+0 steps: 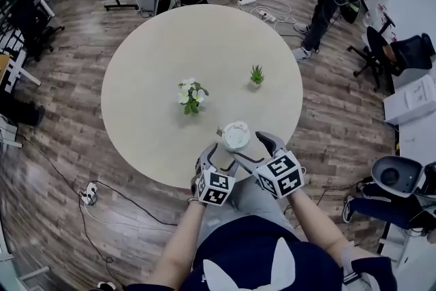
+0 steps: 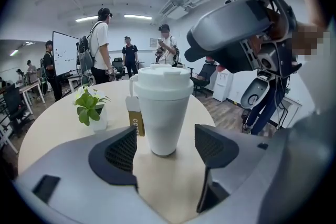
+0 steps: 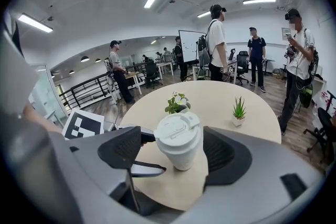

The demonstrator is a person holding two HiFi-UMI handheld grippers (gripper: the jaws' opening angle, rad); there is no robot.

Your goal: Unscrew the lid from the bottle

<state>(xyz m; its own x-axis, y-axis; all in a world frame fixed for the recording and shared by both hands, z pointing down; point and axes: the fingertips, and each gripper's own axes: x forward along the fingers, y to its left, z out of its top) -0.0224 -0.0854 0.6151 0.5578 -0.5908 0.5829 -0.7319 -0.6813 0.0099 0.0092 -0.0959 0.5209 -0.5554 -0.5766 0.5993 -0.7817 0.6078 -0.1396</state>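
A round, pale beige bench (image 1: 136,99) stood in the open office. The white tapered plastic bottle (image 1: 236,136) sat upright at about 5 o'clock on its top, taking 6 o'clock as the side nearest the person holding the tools. It was close to the rim. Its white domed screw lid (image 1: 237,135) was on, seated squarely over the mouth.

The left gripper (image 1: 221,157), grey with a black-and-white marker cube, came in from the bottle's 7 o'clock. In the left gripper view its jaws were spread wide. The foot of the bottle (image 2: 163,118) stood on the bench between their tips, with bare bench showing on both sides. A small gold-brown paper tag (image 2: 135,122) showed beside the bottle at its 9 o'clock in that view.

The right gripper (image 1: 255,150), of the same grey make, reached in from the bottle's 4 o'clock. In the right gripper view its jaws were also parted. They flanked the upper part of the bottle (image 3: 180,145) and the lid (image 3: 177,127) closely, though I could not see either pad pressed onto it. One jaw of the left gripper (image 3: 137,150) poked into that view at 9 o'clock of the bottle.

A small pot of white flowers with green leaves (image 1: 191,96) stood near the centre of the bench. A little spiky green plant in a white pot (image 1: 257,75) sat toward 2 o'clock, well apart from the bottle. Several people stood on the wooden floor (image 1: 68,146) beyond the bench's 12 o'clock side.
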